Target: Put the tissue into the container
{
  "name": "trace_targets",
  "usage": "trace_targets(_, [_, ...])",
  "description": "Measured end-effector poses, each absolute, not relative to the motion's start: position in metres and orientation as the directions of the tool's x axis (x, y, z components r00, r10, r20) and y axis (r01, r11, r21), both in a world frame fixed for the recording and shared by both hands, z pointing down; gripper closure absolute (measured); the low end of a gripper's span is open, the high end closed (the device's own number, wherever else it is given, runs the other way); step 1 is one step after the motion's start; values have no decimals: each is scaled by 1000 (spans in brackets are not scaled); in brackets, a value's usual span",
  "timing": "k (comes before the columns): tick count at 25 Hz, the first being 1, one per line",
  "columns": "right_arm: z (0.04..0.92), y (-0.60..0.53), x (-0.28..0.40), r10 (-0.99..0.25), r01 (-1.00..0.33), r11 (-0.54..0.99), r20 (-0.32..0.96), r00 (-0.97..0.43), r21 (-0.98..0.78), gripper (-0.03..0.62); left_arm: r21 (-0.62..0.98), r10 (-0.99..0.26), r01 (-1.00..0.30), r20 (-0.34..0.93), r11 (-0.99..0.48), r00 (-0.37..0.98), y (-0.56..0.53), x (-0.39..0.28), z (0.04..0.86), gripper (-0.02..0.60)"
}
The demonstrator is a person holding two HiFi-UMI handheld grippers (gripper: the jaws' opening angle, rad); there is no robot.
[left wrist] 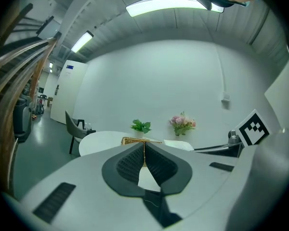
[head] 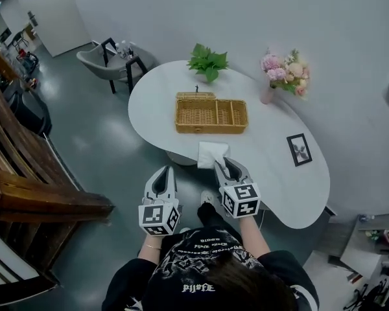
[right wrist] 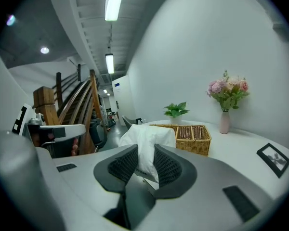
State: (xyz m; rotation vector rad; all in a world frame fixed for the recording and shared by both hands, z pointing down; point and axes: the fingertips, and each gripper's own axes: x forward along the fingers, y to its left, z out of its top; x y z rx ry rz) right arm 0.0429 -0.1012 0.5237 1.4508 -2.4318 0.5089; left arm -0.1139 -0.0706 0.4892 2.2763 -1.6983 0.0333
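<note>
The right tool point(right wrist: 145, 163) has its two dark ribbed pads closed halfway onto the lower edge of the white paper tissue point(right wrist: 147, 139), which bunches and stands up loosely above them. It is at the near edge of the white rounded worktop point(head: 282, 173), just on the near side of the woven wicker basket point(head: 211, 129) with its divided compartments. The left tool point(left wrist: 144, 157) hangs to the left, off the worktop, with its jaws together and nothing between them. The tissue looks very light, soft and limp. It will probably droop and sway when carried, could tear if pulled, and may cling to a pad on release. A pinch on a gathered fold, as here, seems safest.
</note>
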Motion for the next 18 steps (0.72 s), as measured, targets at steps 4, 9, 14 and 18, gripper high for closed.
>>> trace_targets(4, [529,-136,49,-775,-873,453,405,-485,-180,469,207,-928,-945,221,-255,299,-108,-97,493,557])
trace_targets(9, [537,-177,62,-738,-863,426,448,-505,-271,470,185,-926,-953,253,-240,282,-147,-78,498,557])
trace_targets(14, [534,-214,73,-710,-842,495,457,-535,-216,470,162,-931,-964,267,-213,250,-181,-66,498,557])
trace_targets(18, [532,-241,78,-693,-826,514,455,-560,-233,470,160,-939,-971,267,-180,218,-206,-60,498,557])
